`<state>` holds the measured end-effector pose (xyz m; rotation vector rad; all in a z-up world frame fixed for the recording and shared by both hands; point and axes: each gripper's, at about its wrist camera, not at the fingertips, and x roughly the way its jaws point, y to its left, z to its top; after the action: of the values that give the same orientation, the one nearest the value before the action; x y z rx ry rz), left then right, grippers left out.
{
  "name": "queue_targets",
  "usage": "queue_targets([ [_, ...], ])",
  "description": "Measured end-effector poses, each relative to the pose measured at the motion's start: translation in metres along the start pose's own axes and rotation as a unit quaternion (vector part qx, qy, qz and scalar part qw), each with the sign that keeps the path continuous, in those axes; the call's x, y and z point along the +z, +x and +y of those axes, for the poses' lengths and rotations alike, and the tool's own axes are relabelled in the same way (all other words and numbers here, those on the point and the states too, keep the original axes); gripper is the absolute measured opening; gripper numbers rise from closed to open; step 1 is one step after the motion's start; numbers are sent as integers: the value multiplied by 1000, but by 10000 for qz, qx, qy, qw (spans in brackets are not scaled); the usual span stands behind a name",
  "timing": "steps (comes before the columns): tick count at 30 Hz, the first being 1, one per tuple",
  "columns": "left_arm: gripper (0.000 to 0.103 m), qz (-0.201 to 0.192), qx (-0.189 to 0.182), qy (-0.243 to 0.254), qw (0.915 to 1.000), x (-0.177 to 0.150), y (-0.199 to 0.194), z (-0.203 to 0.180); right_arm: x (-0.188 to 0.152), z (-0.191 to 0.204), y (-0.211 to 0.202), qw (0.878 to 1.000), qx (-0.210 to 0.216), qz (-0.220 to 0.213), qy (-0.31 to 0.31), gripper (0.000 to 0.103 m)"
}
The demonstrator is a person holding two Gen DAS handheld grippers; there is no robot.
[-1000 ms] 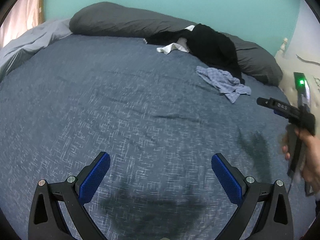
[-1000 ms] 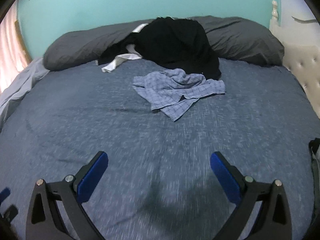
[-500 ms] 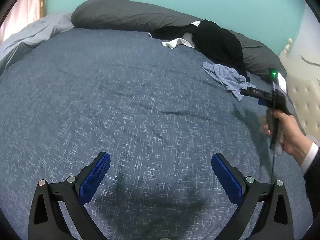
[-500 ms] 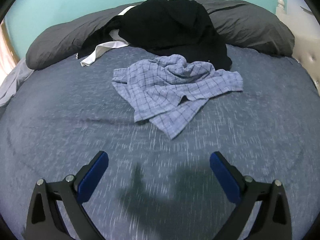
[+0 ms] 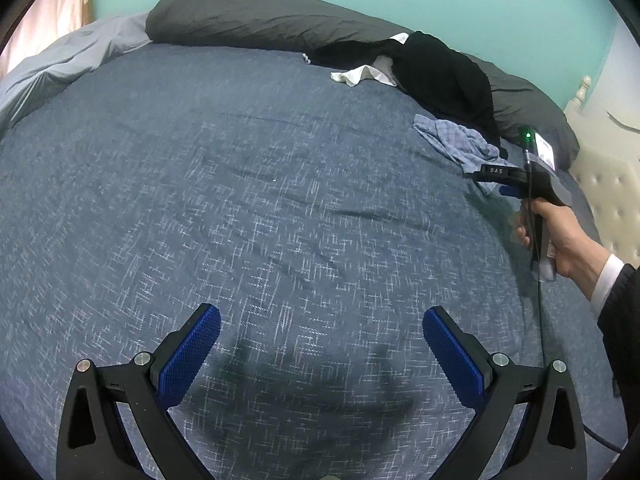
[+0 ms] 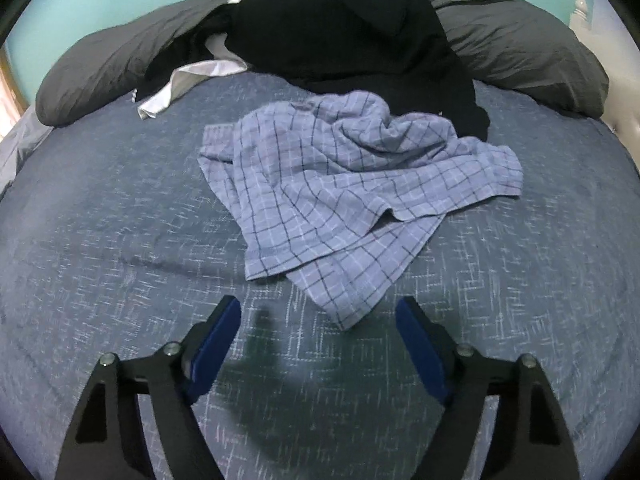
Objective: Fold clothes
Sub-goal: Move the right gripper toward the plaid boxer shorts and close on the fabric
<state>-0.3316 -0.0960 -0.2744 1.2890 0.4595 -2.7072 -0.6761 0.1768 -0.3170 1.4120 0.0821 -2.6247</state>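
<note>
A crumpled light-blue checked garment (image 6: 344, 184) lies on the blue bedspread (image 6: 100, 240), its near corner just ahead of my right gripper (image 6: 318, 312), which is open and empty, low over the bed. The garment also shows in the left wrist view (image 5: 460, 144), far right. Behind it lies a heap of black clothing (image 6: 340, 32) with a white piece (image 6: 180, 88). My left gripper (image 5: 322, 320) is open and empty over bare bedspread (image 5: 240, 200). The right gripper's body (image 5: 532, 184) shows there, held in a hand.
Dark grey pillows (image 6: 520, 40) run along the teal wall at the bed's head. A pale grey duvet (image 5: 60, 64) is bunched at the far left. A cream tufted headboard (image 5: 608, 192) stands at the right. A cable (image 5: 540, 320) hangs from the right gripper.
My right gripper has moved forward to the checked garment, which now fills its view, and its jaws have narrowed somewhat. The left gripper has shifted a little; its jaws are unchanged.
</note>
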Motion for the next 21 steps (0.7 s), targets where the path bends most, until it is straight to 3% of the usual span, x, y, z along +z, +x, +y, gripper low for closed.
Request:
queue_targets([
  [4, 103, 14, -17, 21, 10000, -1, 1, 0, 0, 0, 11, 9999, -74, 74, -36, 62],
  [7, 103, 7, 3, 14, 10000, -2, 2, 2, 0, 0, 13, 9999, -103, 54, -79, 42],
  [9, 103, 20, 10, -17, 10000, -2, 3, 4, 1, -2, 12, 9999, -125, -13, -105, 19],
  [12, 103, 15, 11, -40, 10000, -2, 3, 5, 1, -5, 6, 9998, -105, -119, -93, 4],
  [21, 103, -74, -5, -85, 9999, -1, -4, 6, -2, -11, -24, 9986, 116, -497, -156, 1],
])
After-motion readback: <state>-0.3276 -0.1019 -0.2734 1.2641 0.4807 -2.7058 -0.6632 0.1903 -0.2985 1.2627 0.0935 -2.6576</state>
